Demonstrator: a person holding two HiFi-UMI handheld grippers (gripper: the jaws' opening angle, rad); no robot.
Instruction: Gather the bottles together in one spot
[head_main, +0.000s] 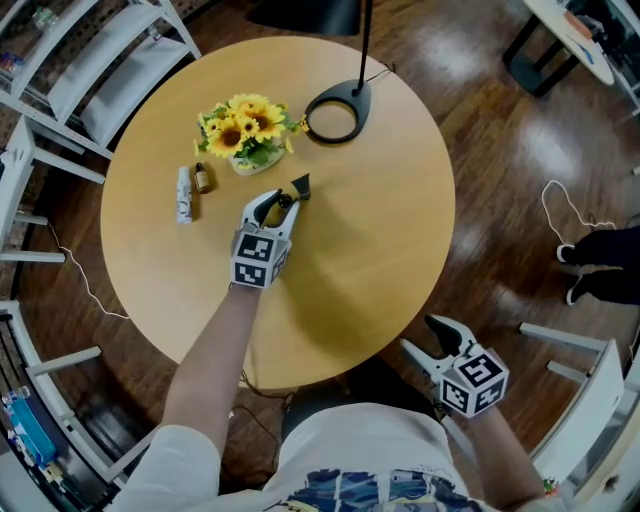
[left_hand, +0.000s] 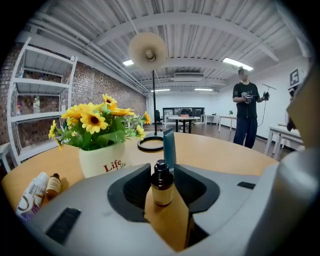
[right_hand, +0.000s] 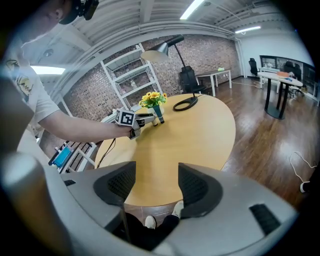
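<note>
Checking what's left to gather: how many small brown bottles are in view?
2. One brown bottle is gripped in the left gripper's jaws; the second bottle sits beside the white tube, left of the flower pot in the head view. The flowers could hide more.

We are on an open-plan office or lab floor, not in a home. A brick wall is lined with white metal shelving, the bare ceiling shows exposed beams and long strip lights, and the floor is dark wood. Work desks and an office chair stand farther back, near a standing person. Close by, a round wooden table carries a desk lamp and potted sunflowers.
</note>
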